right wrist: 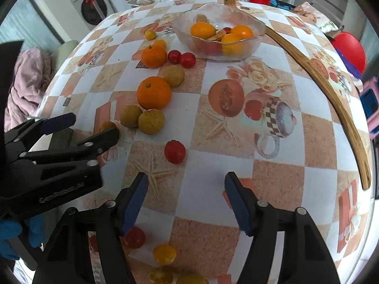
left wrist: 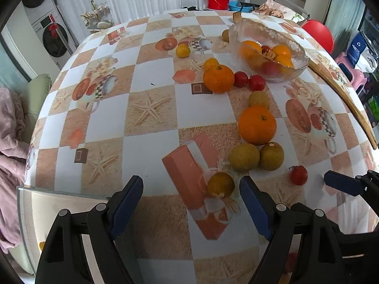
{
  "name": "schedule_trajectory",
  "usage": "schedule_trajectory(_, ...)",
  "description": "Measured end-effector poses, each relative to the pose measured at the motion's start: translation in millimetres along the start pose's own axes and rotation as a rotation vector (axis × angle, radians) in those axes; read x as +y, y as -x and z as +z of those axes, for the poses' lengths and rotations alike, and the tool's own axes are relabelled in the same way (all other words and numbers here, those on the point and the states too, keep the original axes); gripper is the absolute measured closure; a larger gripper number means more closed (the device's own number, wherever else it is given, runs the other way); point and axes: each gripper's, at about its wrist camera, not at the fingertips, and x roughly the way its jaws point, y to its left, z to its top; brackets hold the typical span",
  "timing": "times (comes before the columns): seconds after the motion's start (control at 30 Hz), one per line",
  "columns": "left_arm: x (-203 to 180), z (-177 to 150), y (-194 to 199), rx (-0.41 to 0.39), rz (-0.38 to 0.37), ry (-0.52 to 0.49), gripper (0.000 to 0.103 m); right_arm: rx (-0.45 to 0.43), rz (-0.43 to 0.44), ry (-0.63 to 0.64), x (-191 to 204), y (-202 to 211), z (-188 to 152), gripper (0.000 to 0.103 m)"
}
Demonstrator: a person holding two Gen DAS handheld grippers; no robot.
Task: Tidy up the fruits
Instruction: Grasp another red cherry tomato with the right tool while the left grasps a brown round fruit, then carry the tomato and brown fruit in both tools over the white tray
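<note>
So the table [left wrist: 151, 75] has a checkered cloth with starfish and teacup prints, and fruit is scattered all over it. Biggest thing on it is the glass bowl [right wrist: 258, 36] at the far end, holding three oranges plus something red underneath, can't count those through the glass. A long curved wooden stick [right wrist: 315, 75] runs along the right edge, passing just beside the bowl.

Loose fruit on the cloth, big to small:
- two big oranges: the far orange [left wrist: 218, 78] near the bowl and the near orange [left wrist: 257, 125] further toward the camera
- three dull greenish-yellow ones close by: a single one [left wrist: 259, 98] touching the near orange's far side, and a pair [left wrist: 257, 157] touching each other just in front of it
- small yellow ones: I count four in the left view, including the small yellow fruit [left wrist: 220, 185] sitting right between the fingertips of the left gripper [left wrist: 191, 196]; the right view shows three more at the bottom edge
- red tomatoes: two [left wrist: 248, 81] side by side by the bowl, a lone tomato [right wrist: 174, 152] just ahead of the right gripper [right wrist: 186, 197], and another one [right wrist: 134, 237] under its left finger

Both grippers are spread wide and gripping nothing.
</note>
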Motion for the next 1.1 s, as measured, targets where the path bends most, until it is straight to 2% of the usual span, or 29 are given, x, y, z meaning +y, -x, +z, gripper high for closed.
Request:
schedule_trajectory(0.23, 1.0, 1.6, -8.1, 0.011, -0.004, 0.018, 0.024, -0.037, -0.015, 0.075, 9.3, -6.1, 10.1, 0.042)
schedule_trajectory(0.33, -0.8, 2.0, -6.7, 0.012, -0.029, 0.020, 0.035, -0.044, -0.018, 0.107, 12.4, -7.5, 13.6, 0.050)
schedule_trajectory(0.37, -1.9, 1.8, -6.1, 0.011, -0.028, 0.018, 0.038, -0.046, -0.022, 0.119, 13.3, -7.7, 14.3, 0.056)
schedule_trajectory(0.4, -3.2, 2.1, -5.7, 0.011, -0.032, 0.014, 0.042, -0.048, -0.023, 0.125, 13.0, -7.4, 14.6, 0.069)
schedule_trajectory(0.43, -4.3, 2.2, -5.1, 0.011, -0.037, 0.009, 0.045, -0.047, -0.015, 0.125, 11.7, -7.1, 15.6, 0.077)
schedule_trajectory(0.47, -5.6, 2.1, -4.5, 0.010, -0.048, 0.005, 0.054, -0.042, -0.003, 0.115, 9.4, -7.2, 17.2, 0.083)
schedule_trajectory(0.57, -9.8, 2.6, -2.0, 0.014, -0.081, -0.007, 0.077, -0.027, 0.042, 0.059, -0.9, -5.9, 20.2, 0.083)
schedule_trajectory(0.6, -11.5, 2.3, -0.5, 0.018, -0.092, -0.009, 0.080, -0.023, 0.056, 0.036, -4.9, -4.5, 20.1, 0.083)
schedule_trajectory(0.97, 5.7, -11.1, 36.9, -0.014, -0.138, 0.076, 0.080, 0.013, 0.111, -0.086, -25.0, 19.3, 4.9, 0.083)
schedule_trajectory(1.1, 18.1, -16.6, 51.6, -0.027, -0.143, 0.101, 0.080, 0.014, 0.119, -0.085, -22.1, 29.0, 2.1, 0.083)
